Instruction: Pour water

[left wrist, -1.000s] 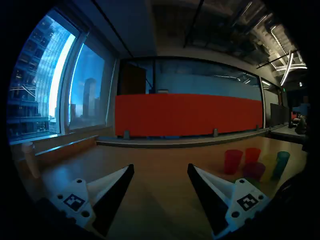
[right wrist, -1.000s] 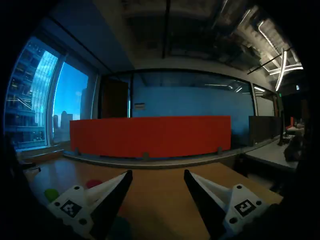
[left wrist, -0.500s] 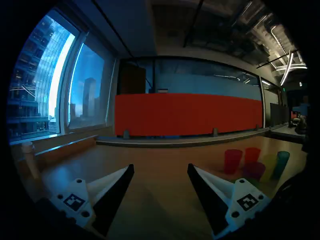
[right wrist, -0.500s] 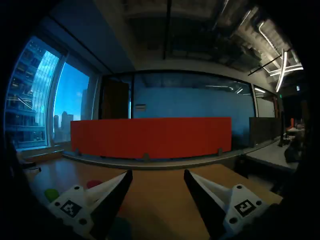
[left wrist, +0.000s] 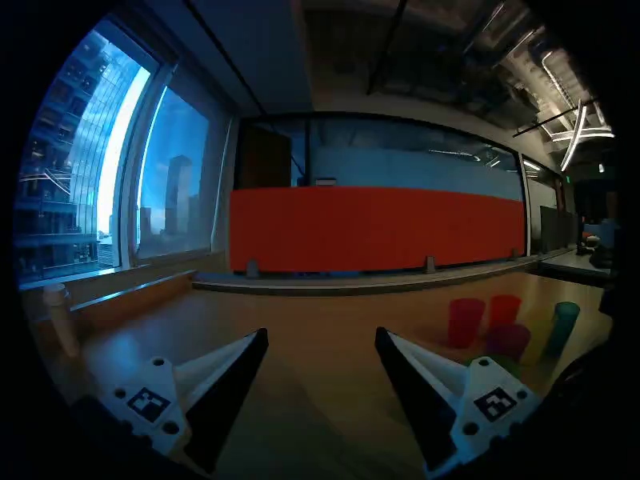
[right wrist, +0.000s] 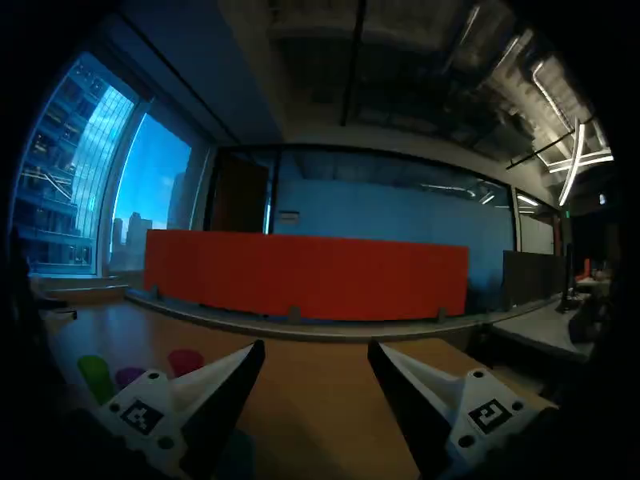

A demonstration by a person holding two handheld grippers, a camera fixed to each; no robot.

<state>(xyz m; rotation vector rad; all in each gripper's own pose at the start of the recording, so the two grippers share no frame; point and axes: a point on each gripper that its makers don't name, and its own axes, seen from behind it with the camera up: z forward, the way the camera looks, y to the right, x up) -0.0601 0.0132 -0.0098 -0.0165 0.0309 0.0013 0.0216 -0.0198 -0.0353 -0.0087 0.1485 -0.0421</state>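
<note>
I had the left gripper point(left wrist: 320, 331) spread wide and empty, low over the tabletop point(left wrist: 320, 308). The right gripper point(right wrist: 314, 344) was spread and empty as well. The cups point(left wrist: 512, 326) stood ahead and to the right of the left gripper, well apart from its fingers: red, orange, purple, yellow and teal, bunched close together. In the right gripper view a green cup point(right wrist: 96, 376) and a pink cup point(right wrist: 186, 362) stood near the finger on that view's left side.

My worry was the crowding: a wide-open finger reaching for one cup could topple its neighbour. In the dim light I could not tell which cup held water, so a wrong pick or a hasty tilt might spill.

The only printing was the square code markers point(left wrist: 149, 404) on the fingers. A small sign point(right wrist: 288, 216) on the far wall was too small to read.
</note>
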